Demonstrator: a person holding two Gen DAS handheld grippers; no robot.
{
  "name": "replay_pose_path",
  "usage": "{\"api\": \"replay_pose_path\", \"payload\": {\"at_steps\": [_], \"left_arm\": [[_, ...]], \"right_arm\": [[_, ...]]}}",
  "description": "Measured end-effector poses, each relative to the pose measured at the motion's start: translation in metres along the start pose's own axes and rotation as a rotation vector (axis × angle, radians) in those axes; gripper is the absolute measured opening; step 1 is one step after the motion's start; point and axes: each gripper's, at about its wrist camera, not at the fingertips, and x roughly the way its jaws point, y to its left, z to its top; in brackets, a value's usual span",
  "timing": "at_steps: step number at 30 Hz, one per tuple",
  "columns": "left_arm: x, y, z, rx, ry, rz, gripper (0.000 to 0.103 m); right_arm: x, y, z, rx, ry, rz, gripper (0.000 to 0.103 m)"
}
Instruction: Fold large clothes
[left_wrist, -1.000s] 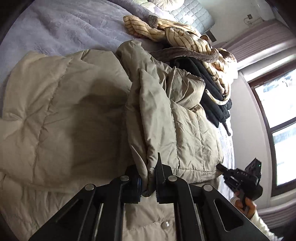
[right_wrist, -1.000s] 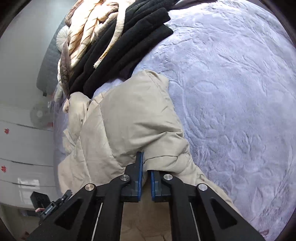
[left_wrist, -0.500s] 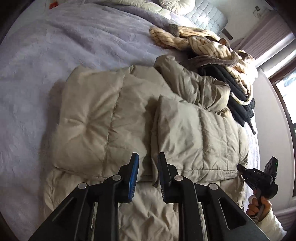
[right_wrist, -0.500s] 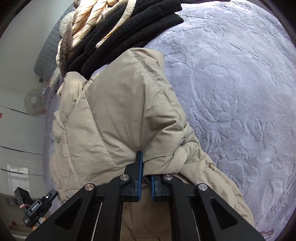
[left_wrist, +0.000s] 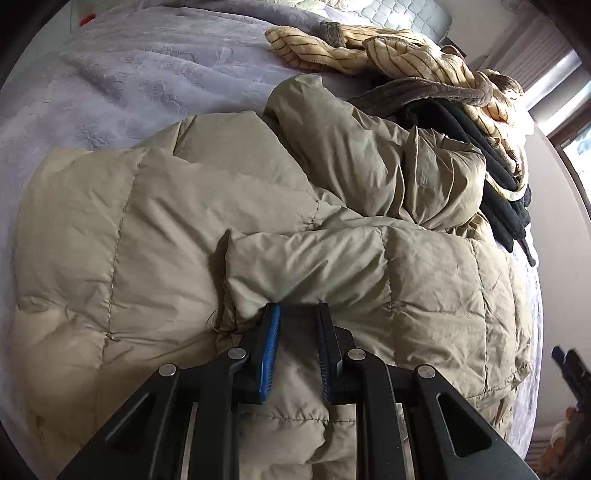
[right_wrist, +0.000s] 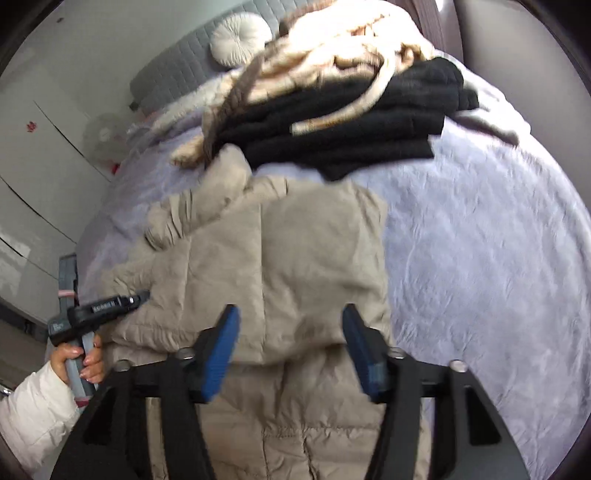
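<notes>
A beige quilted down jacket (left_wrist: 155, 236) lies on the lilac bedspread, its right side folded over onto its middle. My left gripper (left_wrist: 297, 310) is open a little, its tips at the edge of the folded flap (left_wrist: 332, 266) and holding nothing. In the right wrist view the jacket (right_wrist: 288, 258) fills the centre. My right gripper (right_wrist: 290, 314) is wide open just above it, empty. The left gripper (right_wrist: 107, 302) shows there at the jacket's left side, held by a hand in a white sleeve.
A pile of black and striped cream clothes (left_wrist: 461, 107) lies past the jacket, also in the right wrist view (right_wrist: 351, 122). The lilac bedspread (right_wrist: 480, 258) lies to the right of the jacket. A round cushion (right_wrist: 240, 37) sits by the grey headboard. White wardrobe doors (right_wrist: 33, 177) stand at left.
Both grippers let go of the jacket: the left opened half a second ago, the right just now, and it swung round to face the bed's head. The folded side now lies flat on the jacket.
</notes>
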Motion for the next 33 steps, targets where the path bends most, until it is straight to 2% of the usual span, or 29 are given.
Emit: {"api": "replay_pose_path", "payload": {"at_steps": [1, 4, 7, 8, 9, 10, 11, 12, 13, 14, 15, 16, 18, 21, 23, 27, 30, 32, 33], "left_arm": [[0.000, 0.001, 0.000, 0.015, 0.001, 0.001, 0.021], [0.003, 0.003, -0.001, 0.028, 0.003, 0.001, 0.021], [0.004, 0.001, -0.002, 0.023, 0.001, -0.004, 0.021], [0.005, -0.002, -0.002, 0.023, -0.001, -0.005, 0.021], [0.005, -0.002, -0.002, 0.024, -0.002, -0.008, 0.021], [0.006, -0.002, -0.001, 0.024, -0.002, -0.008, 0.021], [0.007, -0.002, -0.001, 0.023, 0.000, -0.006, 0.021], [0.007, -0.002, 0.000, 0.021, 0.002, -0.004, 0.021], [0.008, -0.002, 0.000, 0.021, 0.004, -0.001, 0.021], [0.009, -0.003, 0.001, 0.021, 0.005, 0.002, 0.021], [0.010, -0.004, 0.001, 0.020, 0.005, 0.003, 0.021], [0.010, -0.005, 0.001, 0.021, 0.004, 0.002, 0.021], [0.013, -0.010, 0.001, 0.028, 0.003, 0.010, 0.021], [0.014, -0.013, 0.002, 0.031, 0.005, 0.030, 0.021], [0.013, -0.013, 0.002, 0.037, 0.007, 0.029, 0.021], [0.012, -0.013, 0.002, 0.030, 0.006, 0.026, 0.021], [0.012, -0.014, 0.001, 0.041, 0.000, 0.036, 0.021], [0.013, -0.015, 0.000, 0.046, -0.005, 0.040, 0.021], [0.014, -0.016, 0.000, 0.053, -0.009, 0.039, 0.021]], "right_arm": [[0.004, -0.015, 0.009, 0.066, -0.003, 0.011, 0.073], [0.039, -0.073, 0.025, 0.368, 0.043, 0.091, 0.073], [0.097, -0.126, 0.019, 0.697, 0.142, 0.256, 0.069], [0.116, -0.136, 0.015, 0.798, 0.173, 0.328, 0.062], [0.132, -0.143, 0.011, 0.894, 0.185, 0.399, 0.052], [0.141, -0.145, 0.012, 0.945, 0.181, 0.452, 0.020], [0.141, -0.141, 0.019, 0.913, 0.161, 0.451, 0.014], [0.136, -0.130, 0.032, 0.800, 0.132, 0.413, 0.011], [0.132, -0.118, 0.044, 0.659, 0.119, 0.350, 0.010], [0.132, -0.108, 0.052, 0.537, 0.132, 0.248, 0.010], [0.137, -0.102, 0.053, 0.461, 0.162, 0.153, 0.010], [0.145, -0.100, 0.053, 0.411, 0.192, 0.075, 0.010], [0.153, -0.102, 0.049, 0.382, 0.202, -0.019, 0.010], [0.137, -0.099, 0.045, 0.403, 0.159, -0.071, 0.010], [0.117, -0.086, 0.043, 0.349, 0.124, -0.097, 0.010], [0.072, -0.045, 0.028, 0.199, 0.082, -0.052, 0.010], [0.071, -0.022, 0.006, 0.102, 0.149, -0.018, 0.010], [0.089, -0.021, -0.010, 0.066, 0.201, -0.060, 0.010], [0.092, -0.033, -0.021, 0.068, 0.217, -0.075, 0.007]]}}
